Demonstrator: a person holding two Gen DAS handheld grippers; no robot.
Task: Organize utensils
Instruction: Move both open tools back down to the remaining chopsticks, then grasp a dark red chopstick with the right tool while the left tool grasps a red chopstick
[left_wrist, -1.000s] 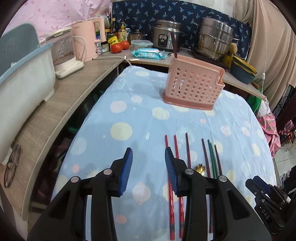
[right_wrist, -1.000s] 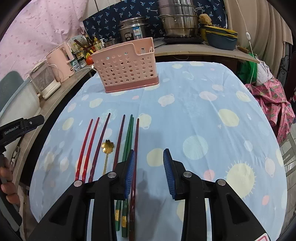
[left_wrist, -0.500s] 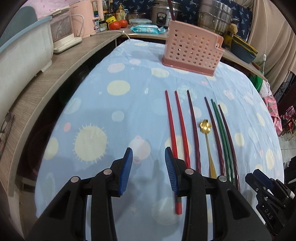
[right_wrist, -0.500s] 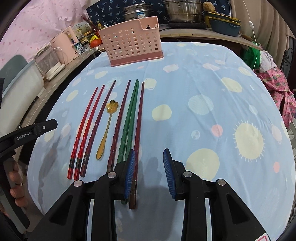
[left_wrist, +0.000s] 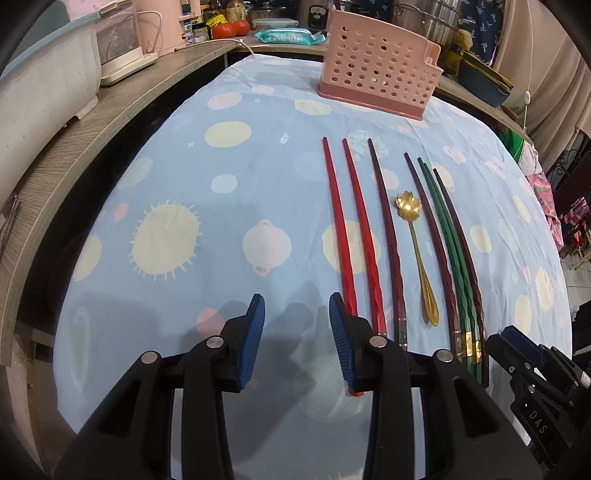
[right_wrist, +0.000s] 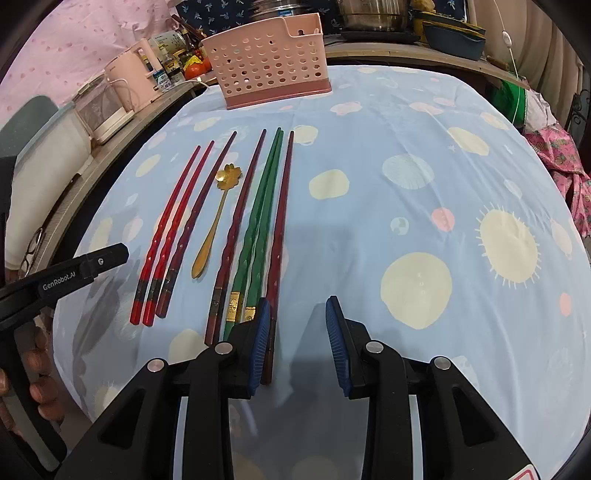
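Note:
Several chopsticks lie side by side on the blue spotted tablecloth (left_wrist: 221, 236): two red chopsticks (left_wrist: 340, 229), dark maroon ones (left_wrist: 386, 229), and a green pair (right_wrist: 258, 221). A gold flower-bowl spoon (left_wrist: 417, 243) lies among them. A pink perforated utensil basket (left_wrist: 376, 70) stands at the far side of the table. My left gripper (left_wrist: 295, 325) hovers open just left of the red chopsticks' near ends, nothing between its fingers. My right gripper (right_wrist: 297, 332) is open beside the rightmost maroon chopstick (right_wrist: 279, 236), which passes under its left finger.
A wooden counter (left_wrist: 110, 110) runs along the left with a white appliance, a pink kettle (right_wrist: 129, 81), tomatoes and jars. Steel pots (left_wrist: 424, 14) and a blue dish sit behind the basket. A hand (right_wrist: 40, 373) holds the other gripper at the left edge of the right wrist view.
Both grippers have come down and pulled back toward the near ends of the chopsticks, tilting further down. Their jaws have kept the same gap.

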